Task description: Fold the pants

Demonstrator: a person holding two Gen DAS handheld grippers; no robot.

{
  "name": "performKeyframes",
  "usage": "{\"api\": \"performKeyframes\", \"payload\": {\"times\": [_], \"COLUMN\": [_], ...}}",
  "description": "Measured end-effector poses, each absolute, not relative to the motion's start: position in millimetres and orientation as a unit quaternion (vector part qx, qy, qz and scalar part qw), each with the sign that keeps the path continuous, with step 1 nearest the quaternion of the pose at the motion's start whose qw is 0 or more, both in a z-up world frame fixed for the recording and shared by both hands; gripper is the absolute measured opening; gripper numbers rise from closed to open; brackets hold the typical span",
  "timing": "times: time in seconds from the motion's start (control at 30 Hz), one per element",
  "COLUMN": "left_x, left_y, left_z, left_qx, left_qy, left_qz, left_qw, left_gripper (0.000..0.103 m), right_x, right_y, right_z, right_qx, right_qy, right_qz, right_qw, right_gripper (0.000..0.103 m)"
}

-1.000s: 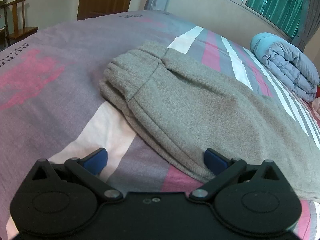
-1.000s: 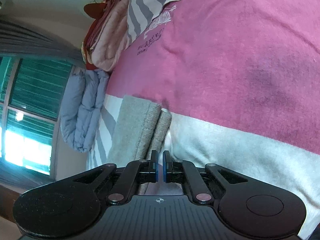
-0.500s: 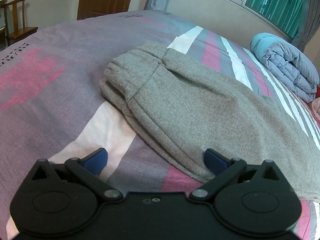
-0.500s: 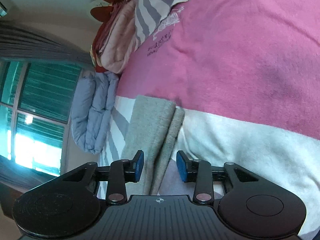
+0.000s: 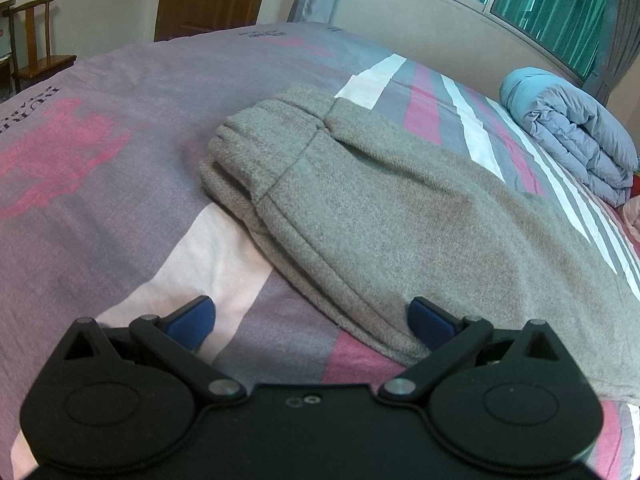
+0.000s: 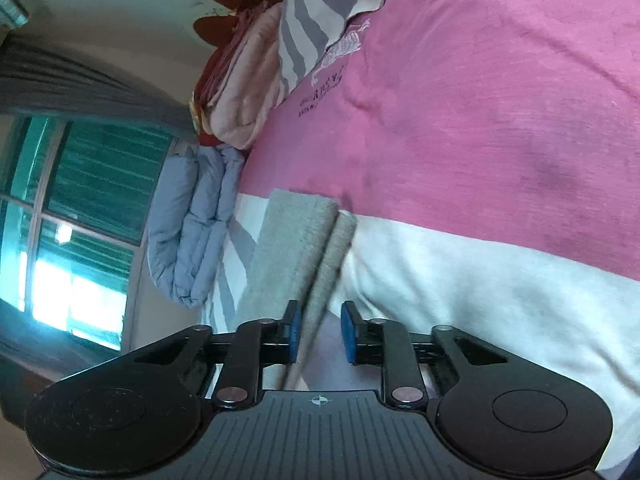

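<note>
Grey fleece pants [image 5: 360,200] lie folded lengthwise on the striped bed cover, waistband at the far left end. My left gripper [image 5: 312,320] is open and empty, low over the near edge of the pants; its right pad sits against the fabric edge. In the right wrist view the leg end of the pants [image 6: 304,240] lies flat on the cover. My right gripper [image 6: 319,330] is open, with the edge of the leg running between its pads, not pinched.
A rolled blue-grey duvet [image 5: 568,136] lies at the far right of the bed and also shows in the right wrist view [image 6: 192,232]. Folded pink and red bedding [image 6: 240,100] is stacked by the headboard. A wooden chair [image 5: 32,44] and door stand beyond the bed.
My right gripper has opened from shut and let go of the leg end, which now lies flat. The left gripper has not moved.
</note>
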State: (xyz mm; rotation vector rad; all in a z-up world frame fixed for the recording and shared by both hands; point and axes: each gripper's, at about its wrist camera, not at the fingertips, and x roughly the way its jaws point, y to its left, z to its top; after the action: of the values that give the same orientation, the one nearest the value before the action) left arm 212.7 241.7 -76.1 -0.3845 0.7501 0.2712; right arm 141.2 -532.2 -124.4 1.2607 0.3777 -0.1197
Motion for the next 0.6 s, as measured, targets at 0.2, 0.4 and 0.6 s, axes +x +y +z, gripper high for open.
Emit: {"api": "performKeyframes", "payload": {"times": [0.2,0.4,0.6], "left_x": [212,213,214], "left_y": [242,243,244], "left_z": [-75,-75,-75], "left_qx": [-0.188,-0.187,-0.184], "left_qy": [0.363,0.365,0.365], "left_qz": [0.132,0.13,0.125], "left_qw": [0.903,0.903,0.904], "left_gripper": [0.097,0.097,0.097], "right_x": [164,188,178], "right_y": [-535,-535,-535], "right_z": [-123,-115,-72], "right_qx": [0.589,0.556,0.469], "right_qy": [0.189,0.209,0.146], "right_qz": [-0.057,-0.061,-0.064], "right_qw": [0.784,0.802,0.868], "right_gripper": [0.012,0.004,0.004]}}
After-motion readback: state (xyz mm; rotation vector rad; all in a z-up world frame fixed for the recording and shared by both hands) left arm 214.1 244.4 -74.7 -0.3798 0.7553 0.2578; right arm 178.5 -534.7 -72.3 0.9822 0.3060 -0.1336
